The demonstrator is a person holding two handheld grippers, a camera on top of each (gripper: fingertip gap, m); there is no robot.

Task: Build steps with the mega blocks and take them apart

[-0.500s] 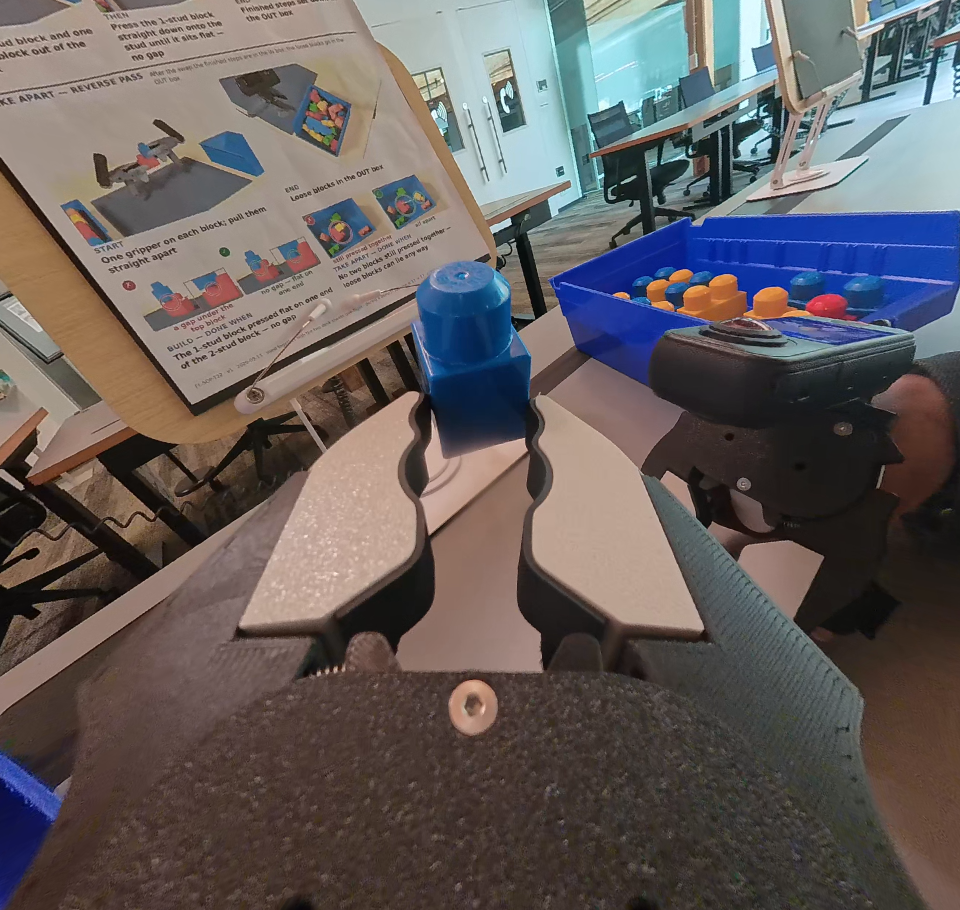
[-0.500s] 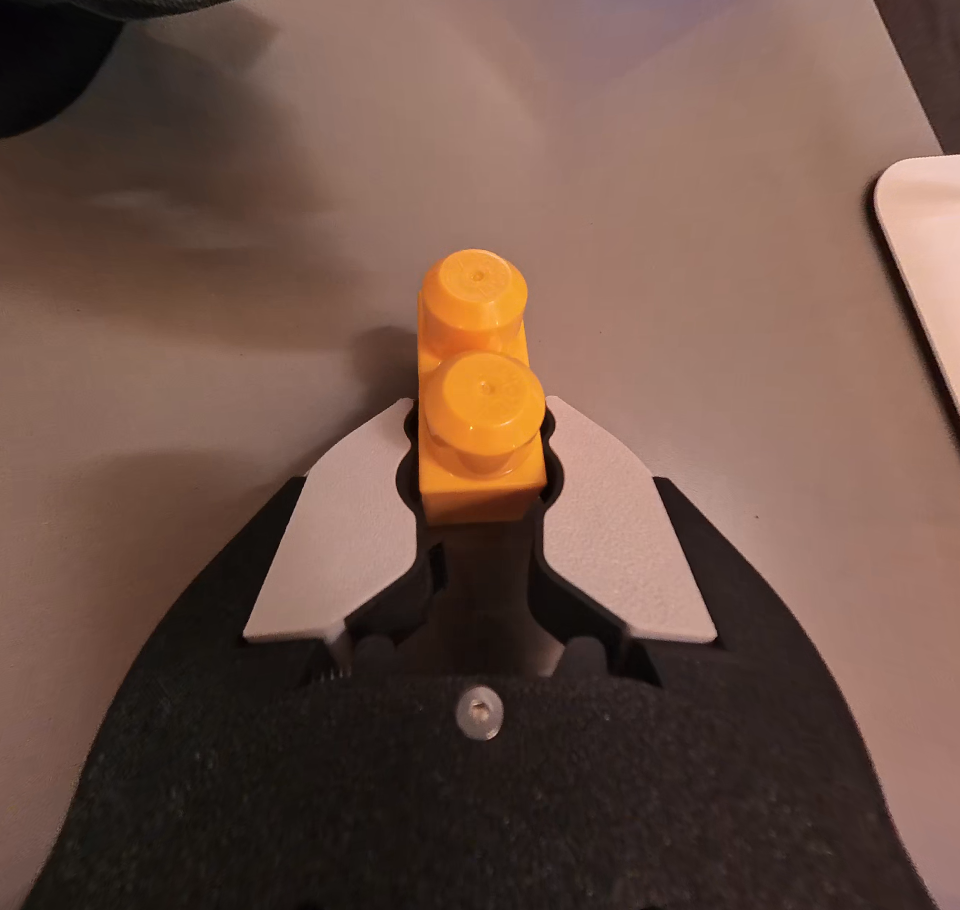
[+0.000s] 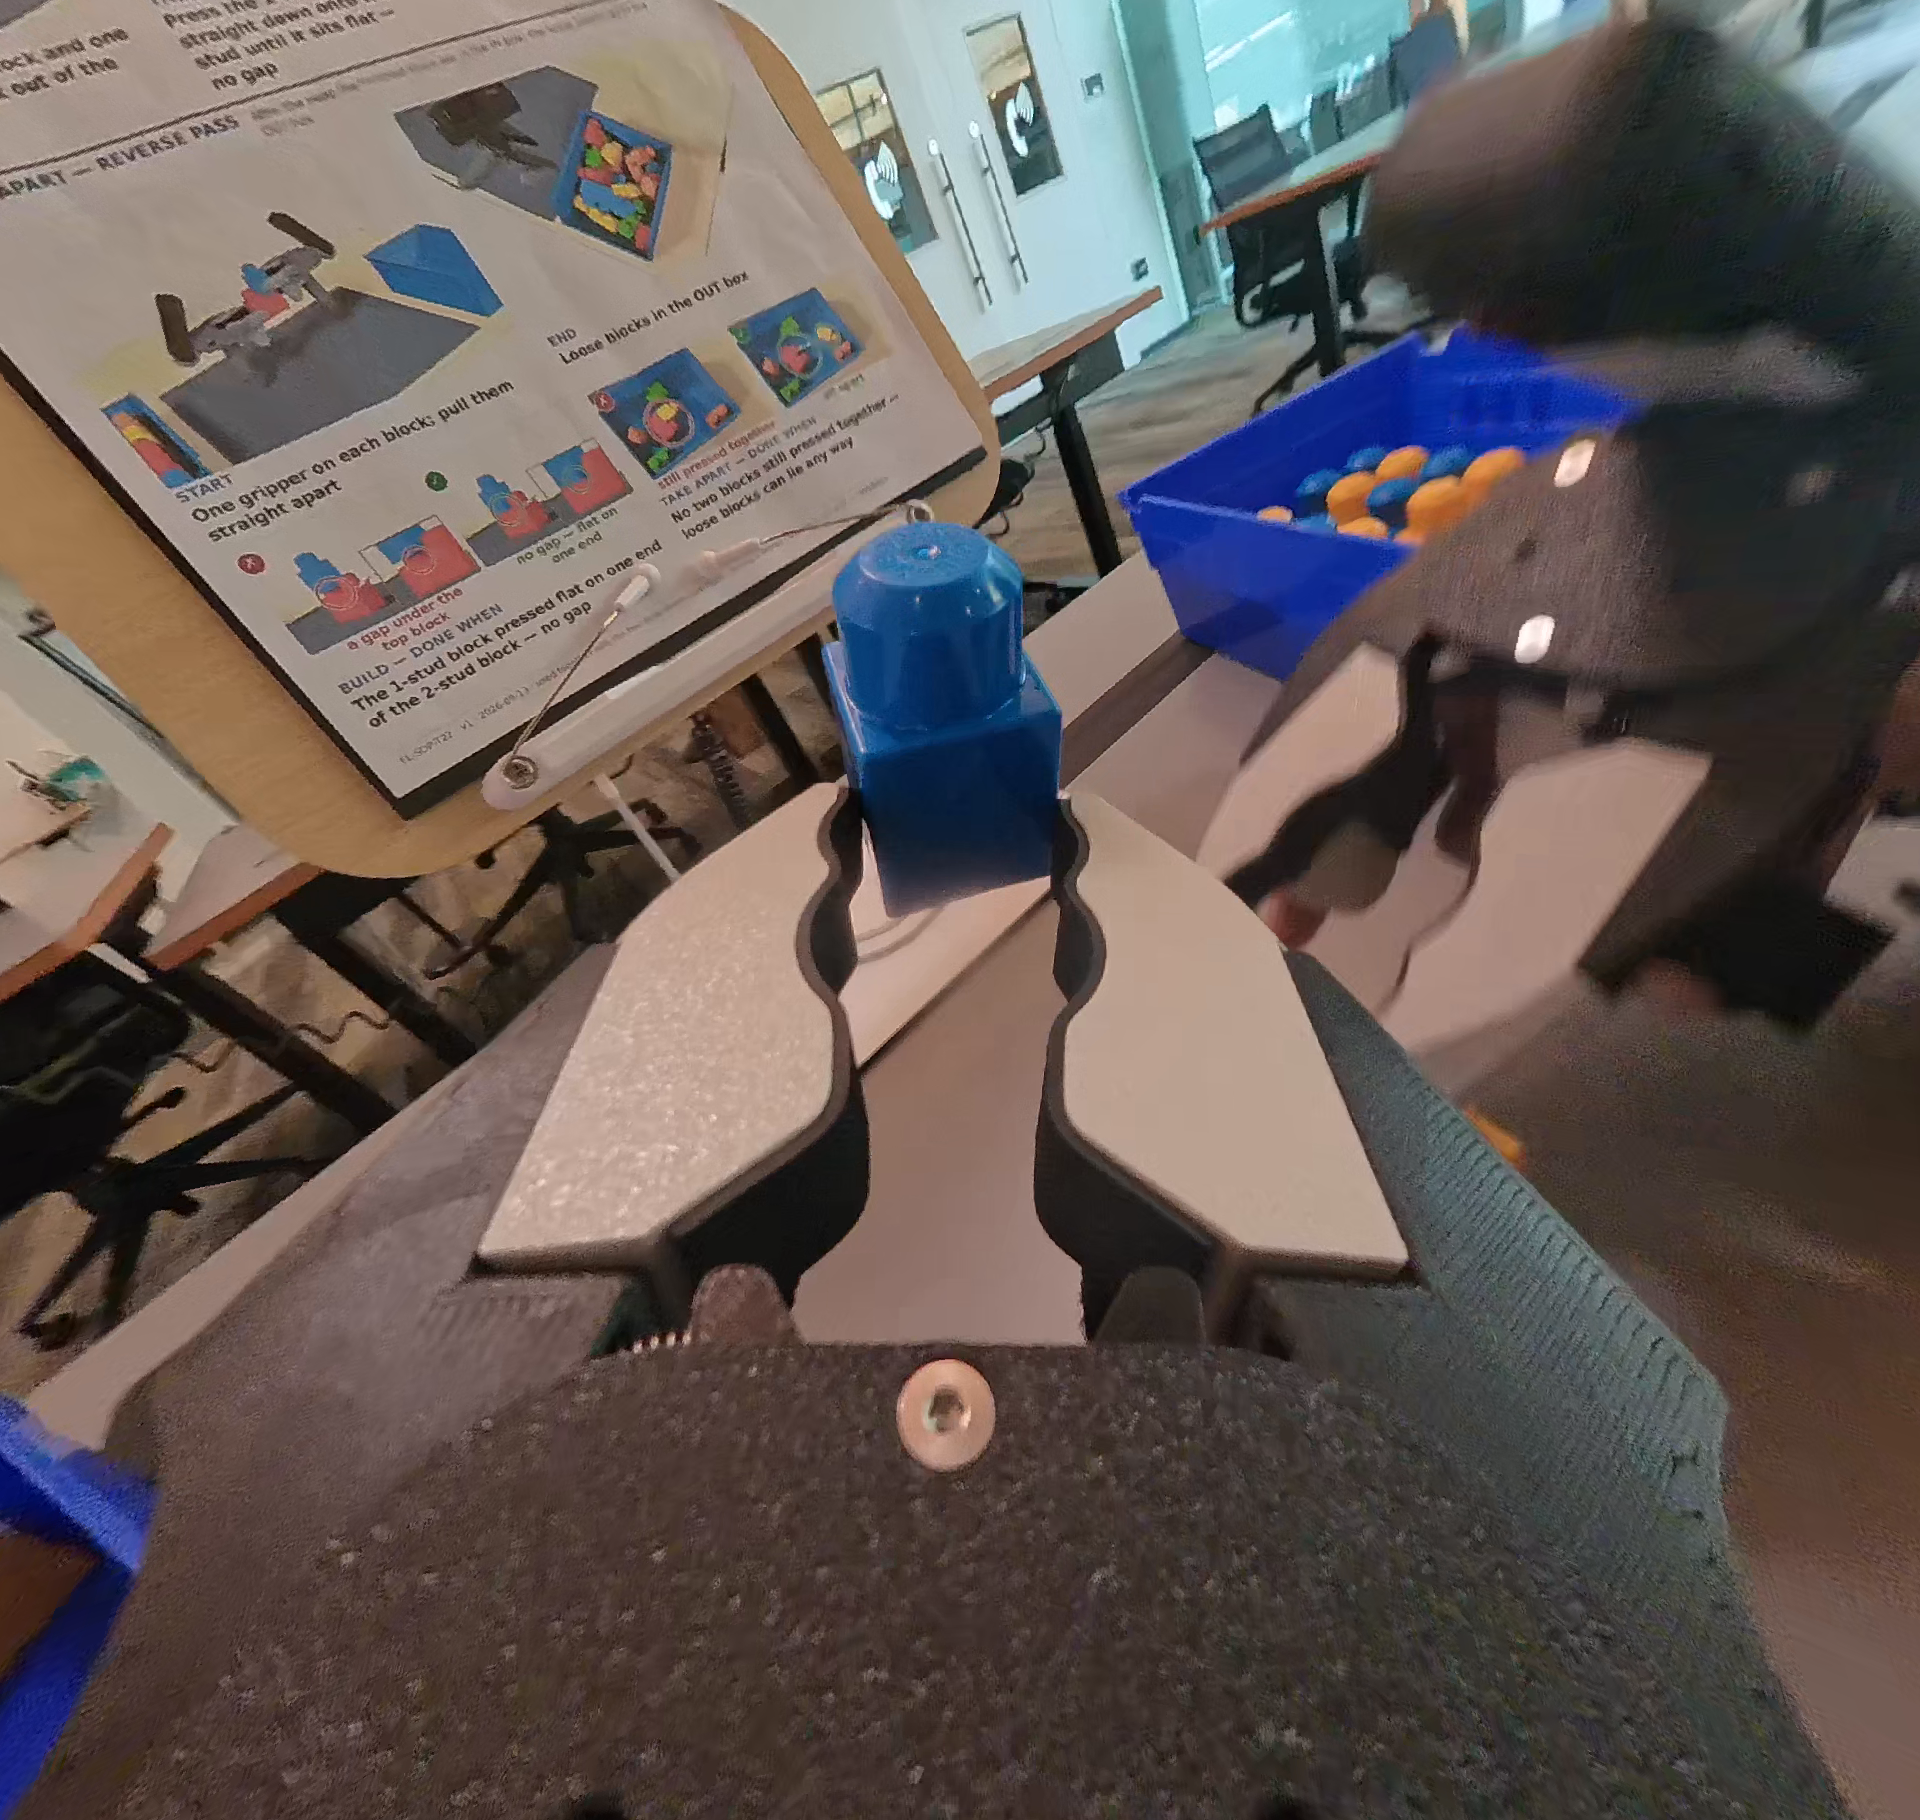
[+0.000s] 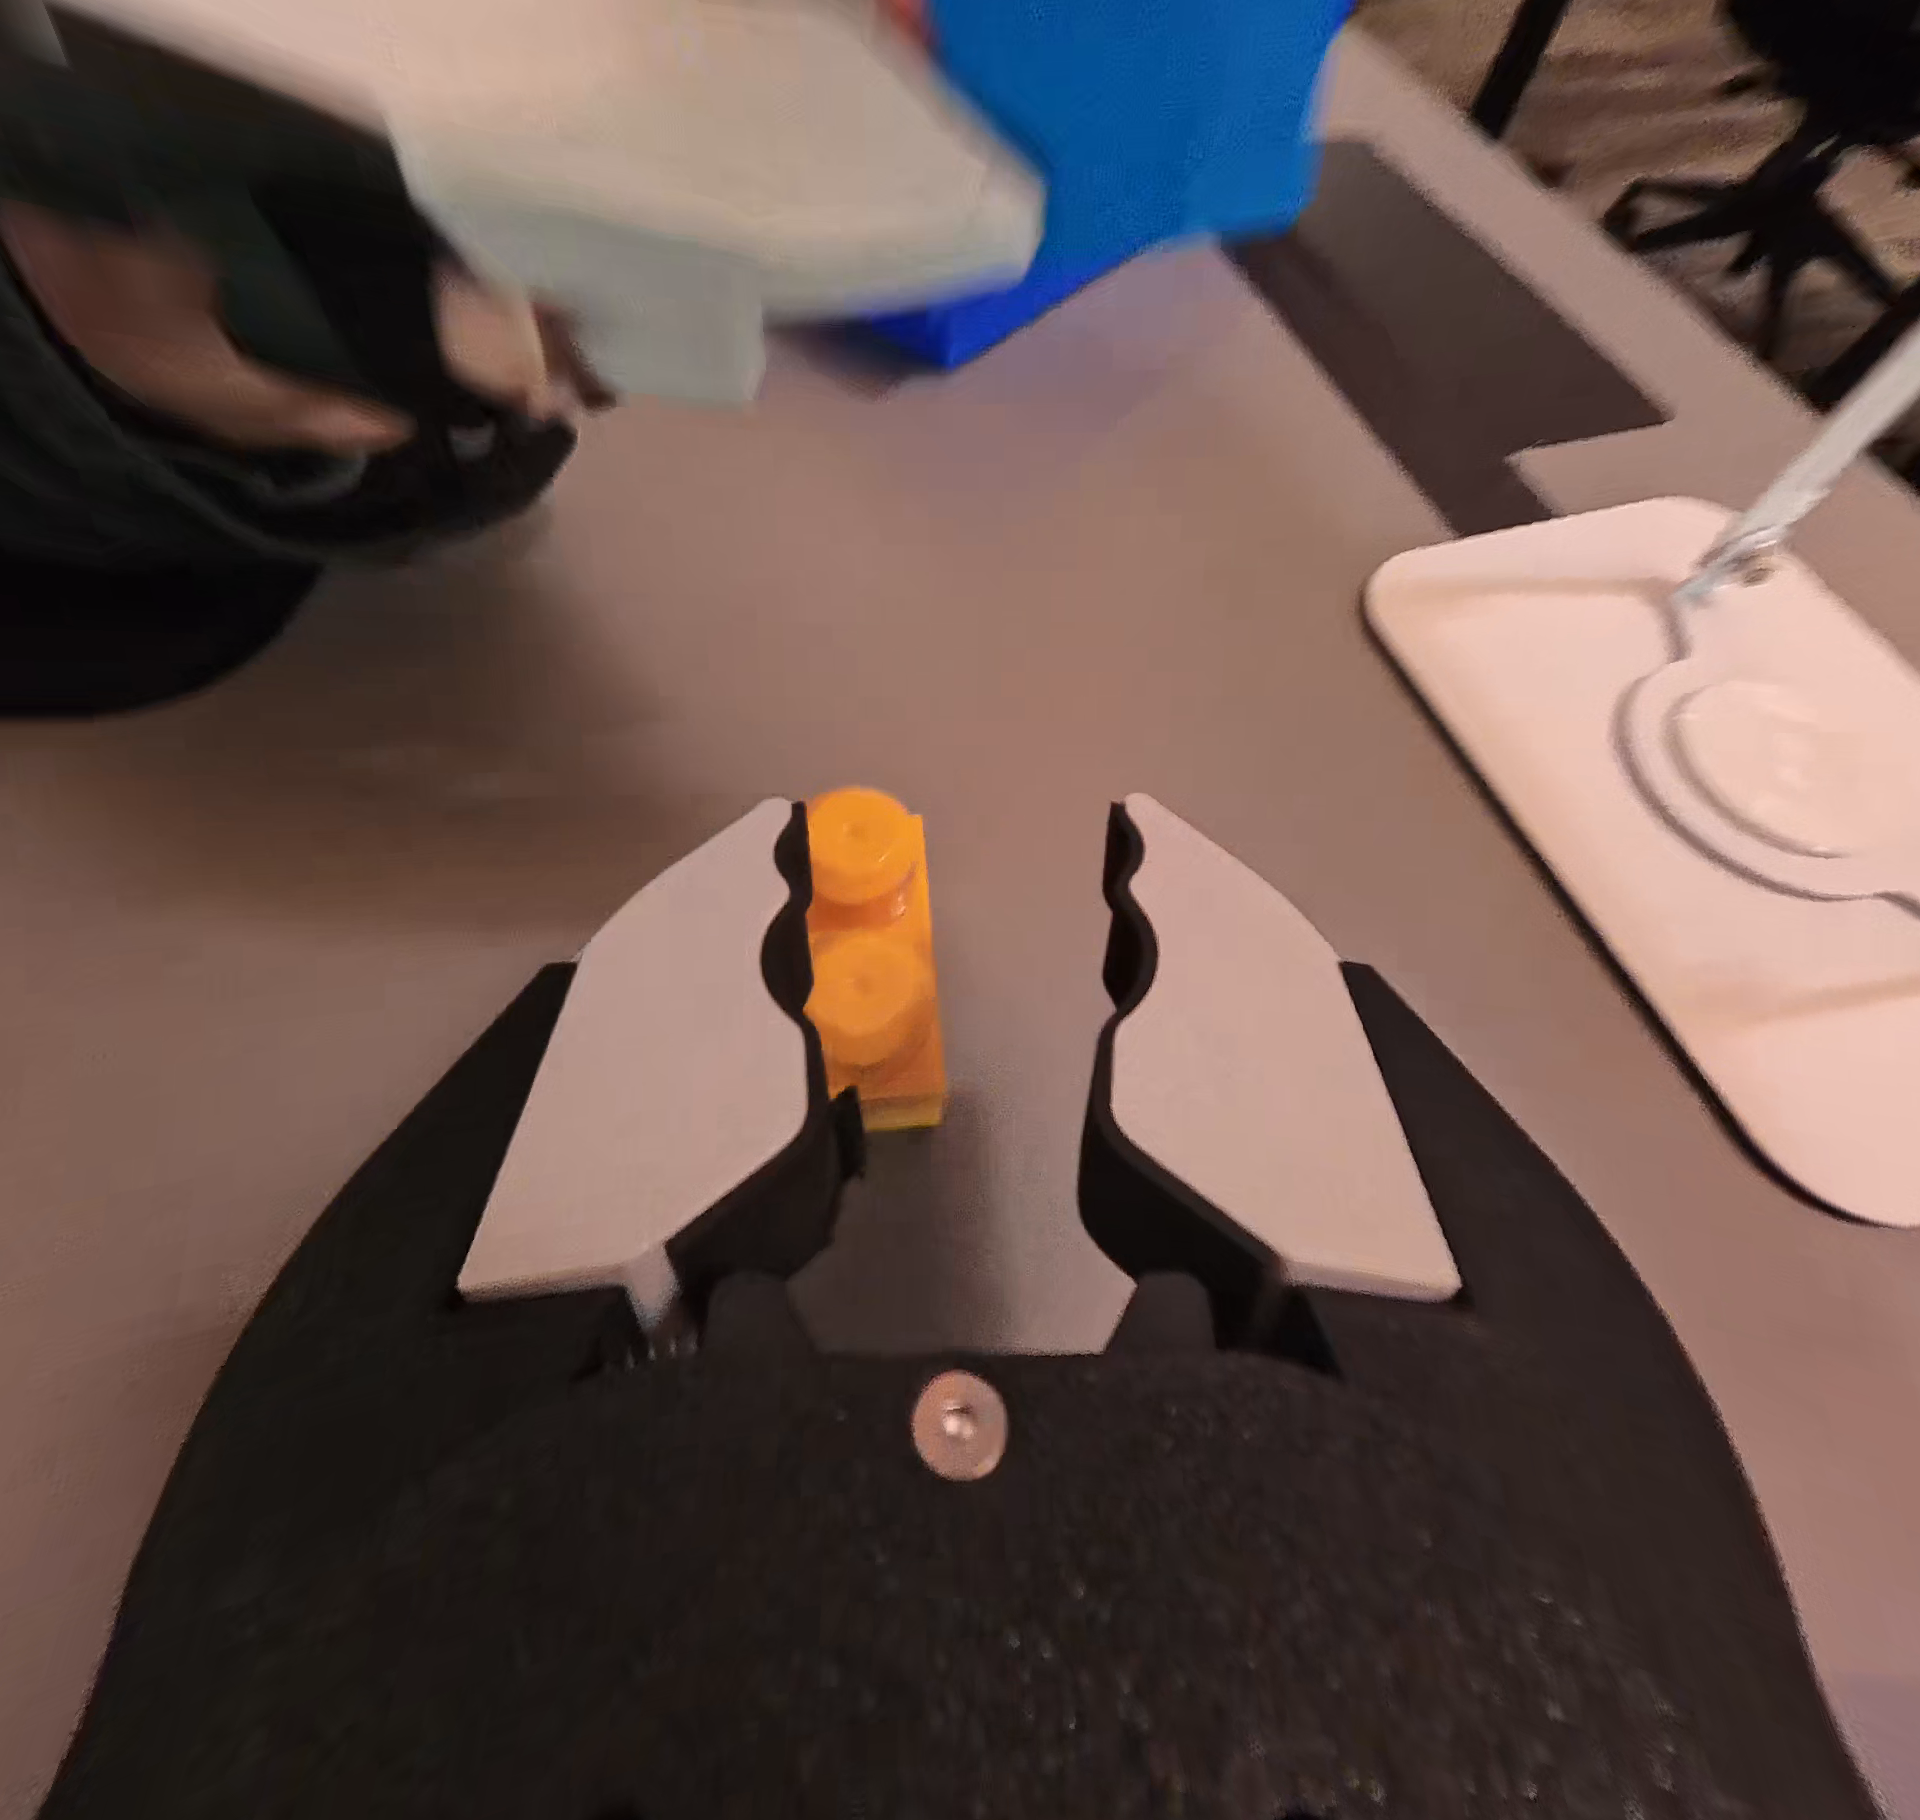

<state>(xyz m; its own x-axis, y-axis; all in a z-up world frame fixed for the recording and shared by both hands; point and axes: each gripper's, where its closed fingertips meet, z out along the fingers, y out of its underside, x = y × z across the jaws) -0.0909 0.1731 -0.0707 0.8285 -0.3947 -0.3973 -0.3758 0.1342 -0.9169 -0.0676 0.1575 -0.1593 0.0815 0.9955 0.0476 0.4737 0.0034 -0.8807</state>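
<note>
My left gripper (image 3: 951, 820) is shut on a blue one-stud block (image 3: 940, 731) and holds it upright above the grey table. My right gripper (image 4: 951, 814) is open. An orange two-stud block (image 4: 873, 960) stands on the table between its fingers, close against the left finger (image 4: 665, 1022) and apart from the right one. In the left wrist view the right gripper (image 3: 1455, 835) shows blurred at the right, jaws open. In the right wrist view the left gripper (image 4: 623, 160) is a blur at the upper left.
A blue bin (image 3: 1247, 565) with orange and blue blocks sits at the back right. An instruction board (image 3: 416, 316) stands on a white base (image 4: 1662, 835). A blue box (image 4: 1122, 108) is at the far table edge. Office desks and chairs lie beyond. Tip to tip, the grippers are about 10 cm apart.
My right gripper has opened, let go of the orange block and drawn back; the block now stands on the table. My left gripper still holds the blue block.
</note>
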